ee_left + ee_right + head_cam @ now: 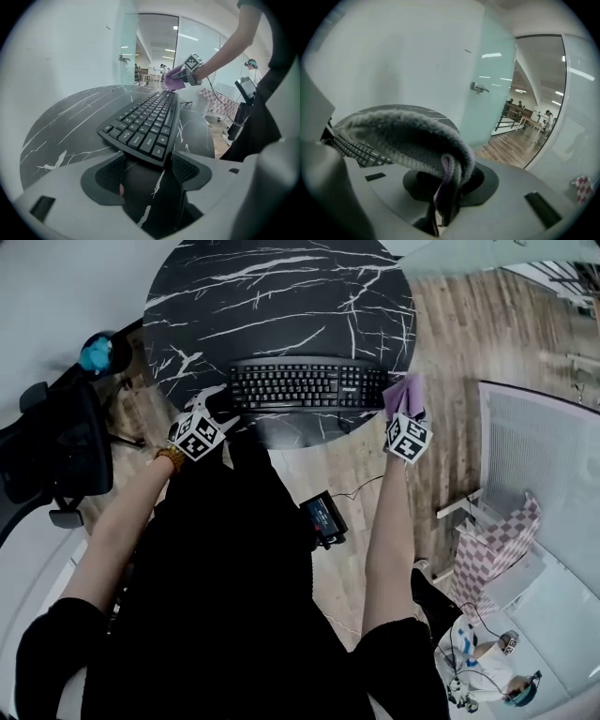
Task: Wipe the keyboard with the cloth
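A black keyboard [305, 385] lies near the front edge of a round black marble table [281, 296]. My left gripper [217, 414] sits at the keyboard's left end. In the left gripper view its jaws [149, 171] stand open, with the keyboard's [145, 124] end just ahead of them and bare table between. My right gripper [405, 413] is at the keyboard's right end, shut on a purple cloth [405, 393]. In the right gripper view the cloth [412, 138] bulges over the jaws [445, 199] and hides them; keyboard keys [356, 152] show at left. The left gripper view also shows the cloth [171, 82].
A black office chair [52, 451] stands left of the table. On the wooden floor below are a small device with a lit screen [323, 518] and its cable. A pink checkered piece [497, 545] lies at right by a white panel. A glass wall [487, 84] stands behind the table.
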